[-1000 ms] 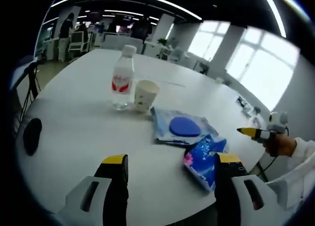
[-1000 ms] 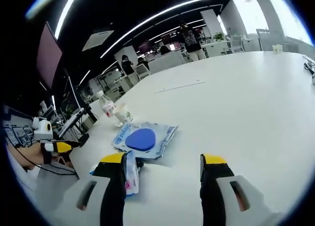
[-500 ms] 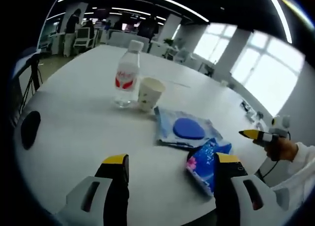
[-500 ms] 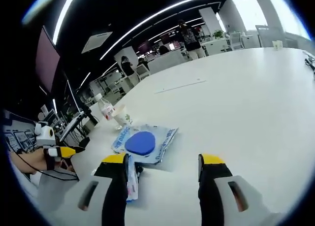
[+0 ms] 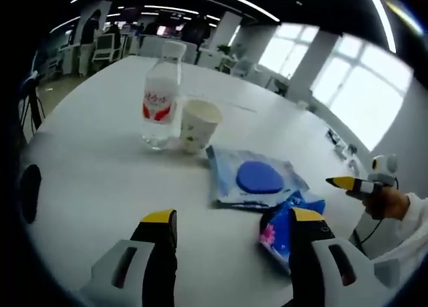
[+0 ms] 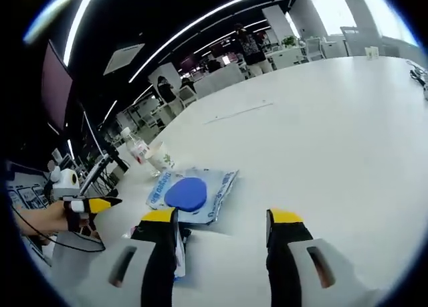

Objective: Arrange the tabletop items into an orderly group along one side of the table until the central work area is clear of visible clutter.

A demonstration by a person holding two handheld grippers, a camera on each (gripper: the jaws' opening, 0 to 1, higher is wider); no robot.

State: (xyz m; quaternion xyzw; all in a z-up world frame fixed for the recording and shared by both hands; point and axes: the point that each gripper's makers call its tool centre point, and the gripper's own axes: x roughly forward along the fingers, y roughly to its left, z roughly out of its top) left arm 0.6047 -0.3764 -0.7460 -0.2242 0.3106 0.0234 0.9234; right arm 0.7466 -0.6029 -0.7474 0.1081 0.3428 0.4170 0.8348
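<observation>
Left claw [image 5: 231,221] hovering low above glossy white worktop [image 5: 100,166], jaws apart; right claw [image 6: 221,220] likewise parted, near crinkly blue packet [image 6: 192,193].

1. A broad white table [image 5: 93,153] spans the lower half of the left gripper view; it also runs across the right of the right gripper view.
2. Bright windows [image 5: 348,86] glow at the upper right of the left gripper view.
3. Long ceiling light strips [image 6: 221,13] cross a dark ceiling at the top.
4. White desks and chairs [image 6: 227,79] stand at upper centre, with people among them.
</observation>
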